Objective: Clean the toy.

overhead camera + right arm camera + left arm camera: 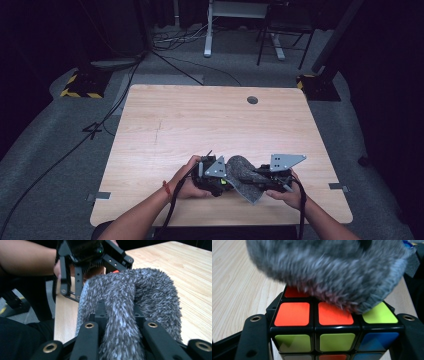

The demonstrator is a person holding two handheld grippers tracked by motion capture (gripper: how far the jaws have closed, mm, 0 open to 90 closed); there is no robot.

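The left gripper [332,340] clamps a scrambled colour cube [334,330]; the right gripper [120,340] pinches a fuzzy grey cloth [130,295].

1. The table [200,120] is light wood, rectangular, standing on grey carpeted floor [45,165].
2. A round dark cable hole [252,100] sits near its far edge.
3. The grey fuzzy cloth [245,177] hangs near the near edge, well apart from the hole.

High view: table [210,125] is evenly lit from above, the room around is very dark, the shadows are soft. Left gripper view: fuzzy grey cloth [332,270] is blurred, the cube [317,325] has small glare. Right gripper view is sharp, bg dim.
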